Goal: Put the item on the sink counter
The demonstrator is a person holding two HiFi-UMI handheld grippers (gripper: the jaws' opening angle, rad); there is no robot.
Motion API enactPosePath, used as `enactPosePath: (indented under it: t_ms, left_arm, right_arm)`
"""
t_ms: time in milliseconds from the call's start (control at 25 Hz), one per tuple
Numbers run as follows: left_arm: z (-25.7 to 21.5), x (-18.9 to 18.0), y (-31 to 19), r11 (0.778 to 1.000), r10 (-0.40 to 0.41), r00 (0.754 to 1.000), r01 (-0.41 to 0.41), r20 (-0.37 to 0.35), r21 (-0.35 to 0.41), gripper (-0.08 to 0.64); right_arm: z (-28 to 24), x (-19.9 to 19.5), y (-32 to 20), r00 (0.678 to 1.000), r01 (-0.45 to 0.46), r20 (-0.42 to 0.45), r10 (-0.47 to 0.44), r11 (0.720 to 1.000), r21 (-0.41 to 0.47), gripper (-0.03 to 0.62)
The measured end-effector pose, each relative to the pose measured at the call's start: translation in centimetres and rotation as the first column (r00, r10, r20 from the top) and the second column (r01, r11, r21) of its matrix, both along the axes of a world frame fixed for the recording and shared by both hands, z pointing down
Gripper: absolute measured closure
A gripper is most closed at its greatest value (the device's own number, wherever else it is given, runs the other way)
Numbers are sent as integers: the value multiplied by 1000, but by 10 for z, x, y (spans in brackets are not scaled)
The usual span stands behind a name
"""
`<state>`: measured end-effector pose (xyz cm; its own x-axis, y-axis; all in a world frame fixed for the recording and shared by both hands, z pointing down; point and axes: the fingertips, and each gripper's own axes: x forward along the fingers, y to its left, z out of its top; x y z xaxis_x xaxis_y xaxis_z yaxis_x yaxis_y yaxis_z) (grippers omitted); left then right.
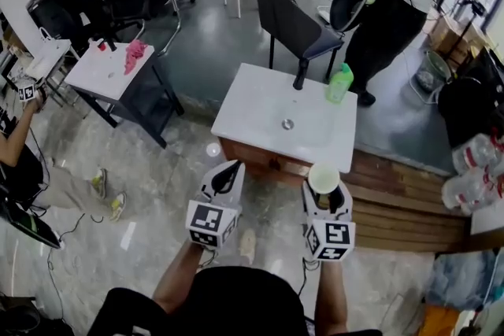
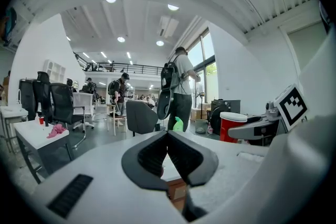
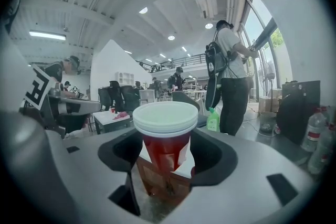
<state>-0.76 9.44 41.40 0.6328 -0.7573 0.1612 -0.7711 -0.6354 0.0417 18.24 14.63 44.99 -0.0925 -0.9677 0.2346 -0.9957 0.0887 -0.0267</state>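
Note:
My right gripper [image 1: 324,186] is shut on a red cup with a white rim [image 1: 324,178], held upright just in front of the white sink counter [image 1: 252,102]. In the right gripper view the cup [image 3: 165,136] stands between the two pads of the gripper [image 3: 166,157]. My left gripper [image 1: 227,171] hovers beside it, before the counter's front edge, shut and empty. In the left gripper view its tips [image 2: 167,135] meet, and the cup [image 2: 231,126] shows at the right. On the counter are a black faucet [image 1: 300,73], a drain [image 1: 288,123] and a green bottle [image 1: 340,83].
A black chair [image 1: 295,27] stands behind the counter, with a person [image 1: 386,24] at its right. A white table with a pink cloth [image 1: 135,55] is at the left. A wooden platform [image 1: 402,197] and plastic bottles [image 1: 472,169] lie to the right.

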Motion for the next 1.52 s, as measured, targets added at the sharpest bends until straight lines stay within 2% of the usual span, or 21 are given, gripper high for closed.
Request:
enactPosePath:
  t_ms: [520,840,1200,1520]
  left_arm:
    - [10,-26,-99,1000,-2,1000,2,-8,-13,558]
    - [15,-44,-133,999,-26,999,25,-19,-22,558]
    - [23,-56,-159,997,-71,997,71,-13,-24,558]
    - [26,-57,-210,989,-148,989,148,-1,-28,558]
  right_arm:
    - [8,-29,-100,1000,10,-5,-10,1000,-8,308]
    - [8,-49,-136,999,42,-17,-42,999,-22,308]
    - [14,-62,-174,995,94,-13,-94,995,-32,308]
    - [20,-63,-243,984,180,-1,-180,983,-29,308]
